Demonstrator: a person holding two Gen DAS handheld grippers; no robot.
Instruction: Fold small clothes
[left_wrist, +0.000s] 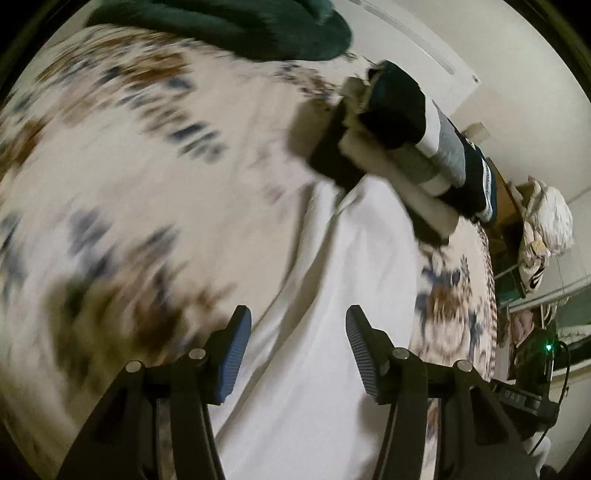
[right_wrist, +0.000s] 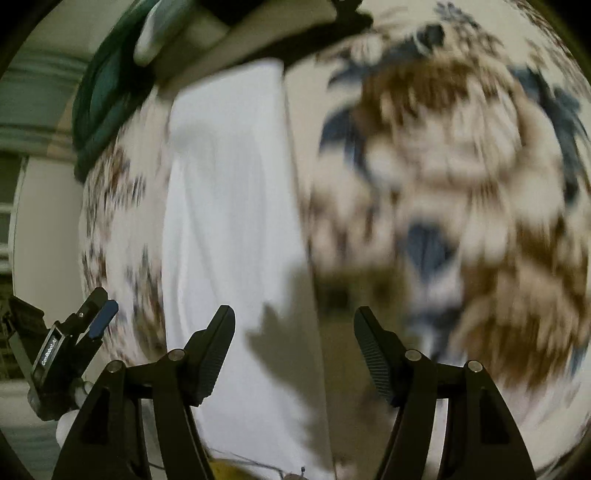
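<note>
The bedspread (left_wrist: 122, 155) is cream with a blurred floral print in brown and navy blue. On it lies a plain white cloth (right_wrist: 229, 221). A pile (left_wrist: 417, 147) of folded clothes shows black, white, grey and cream layers, one dark piece with a white stripe. A dark green fabric (left_wrist: 229, 26) lies at the far edge. The left gripper (left_wrist: 298, 354) is black with blue ribbed pads (left_wrist: 236, 358); the right gripper (right_wrist: 294, 354) is black with dark pads
</note>
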